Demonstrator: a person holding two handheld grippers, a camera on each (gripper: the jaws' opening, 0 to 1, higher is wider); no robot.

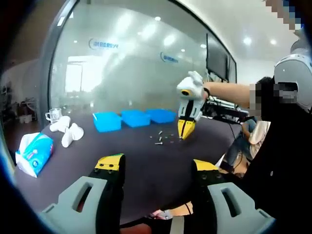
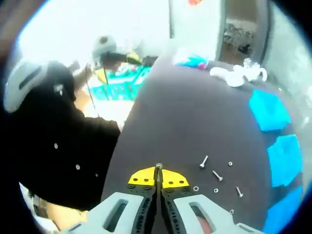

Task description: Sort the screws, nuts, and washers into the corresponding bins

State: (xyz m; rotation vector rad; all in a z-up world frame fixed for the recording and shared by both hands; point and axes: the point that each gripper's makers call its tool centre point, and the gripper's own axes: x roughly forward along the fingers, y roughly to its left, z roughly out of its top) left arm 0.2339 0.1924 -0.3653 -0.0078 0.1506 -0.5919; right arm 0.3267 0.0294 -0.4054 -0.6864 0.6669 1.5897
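Several small screws [image 2: 217, 175], nuts and washers [image 2: 195, 188] lie loose on the dark table [image 2: 185, 122]. My right gripper [image 2: 158, 179] is shut on a screw [image 2: 158, 168] that sticks up between its yellow tips, just left of the pile. The left gripper view has that right gripper [image 1: 186, 128] pointing down beside the loose parts [image 1: 161, 138]. Three blue bins [image 1: 135, 117] stand in a row behind them; they run along the right edge as bins [image 2: 285, 153] in the right gripper view. My left gripper [image 1: 157, 165] is open and holds nothing, low over the near table.
A blue tissue pack [image 1: 34, 152], white cups [image 1: 68, 130] and a glass mug [image 1: 52, 115] sit at the table's left end. A person in black [image 2: 58, 141] stands at the table edge. A glass wall rises behind the bins.
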